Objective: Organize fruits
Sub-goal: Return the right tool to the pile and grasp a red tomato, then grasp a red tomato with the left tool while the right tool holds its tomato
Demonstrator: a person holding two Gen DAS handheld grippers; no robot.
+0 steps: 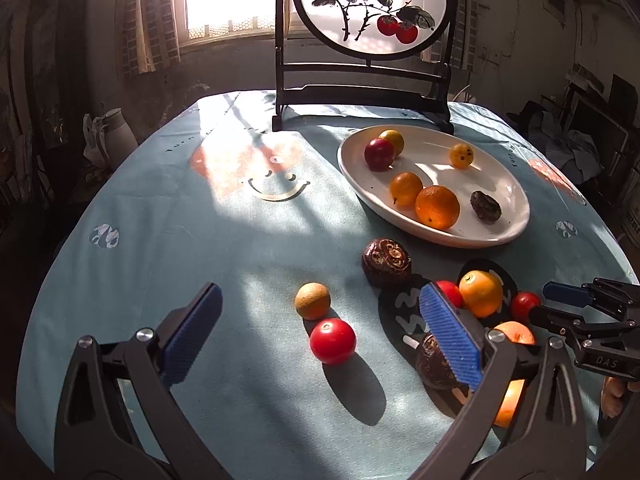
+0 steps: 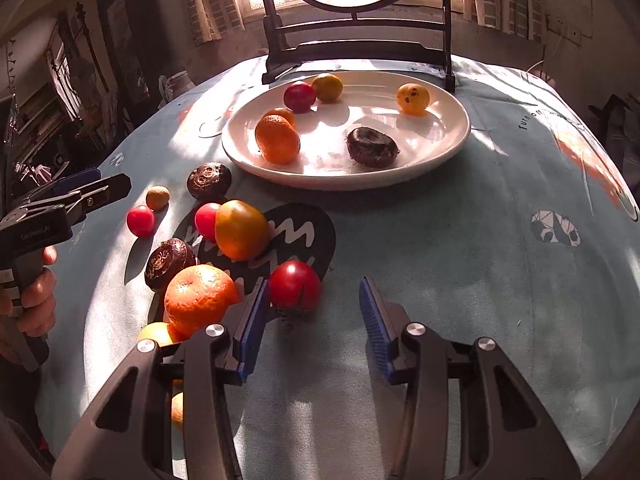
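A white oval plate (image 1: 508, 184) (image 2: 448, 136) at the back right holds several fruits: an orange (image 1: 437, 207) (image 2: 277, 139), a red plum (image 1: 379, 154), yellow fruits and a dark wrinkled fruit (image 2: 372, 147). Loose fruits lie on the cloth in front of it. My left gripper (image 1: 320, 336) is open, with a red fruit (image 1: 332, 341) and a tan fruit (image 1: 313, 301) between its fingers. My right gripper (image 2: 312, 320) is open and empty; a red fruit (image 2: 295, 285) lies just beyond its left fingertip. It also shows in the left wrist view (image 1: 560, 300).
A dark carved fruit (image 1: 386, 263) (image 2: 209, 181), an orange-yellow fruit (image 2: 241, 229), a big orange (image 2: 200, 298) and small red fruits cluster left of the right gripper. A black-framed round painted screen (image 1: 372, 4) stands behind the plate. The table's edge curves close on all sides.
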